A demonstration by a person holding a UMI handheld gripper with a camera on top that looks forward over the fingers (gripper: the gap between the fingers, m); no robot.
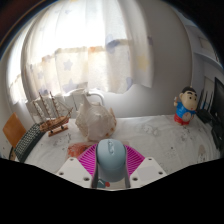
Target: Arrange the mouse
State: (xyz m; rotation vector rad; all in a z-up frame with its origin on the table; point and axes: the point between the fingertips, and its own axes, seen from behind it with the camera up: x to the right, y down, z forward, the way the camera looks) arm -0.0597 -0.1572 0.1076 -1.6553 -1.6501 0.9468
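A light blue-grey computer mouse [111, 160] sits between my gripper's [111, 170] two fingers, its nose pointing forward. The pink pads [88, 158] press against both of its sides, so the gripper is shut on the mouse. It is held above a white table [150, 135]. The mouse's underside is hidden.
A clear crumpled plastic bag [96, 118] stands on the table just beyond the fingers. A small wooden rack [50, 112] is to the left, a cartoon figurine [184, 106] to the right. White curtains [90, 50] hang behind.
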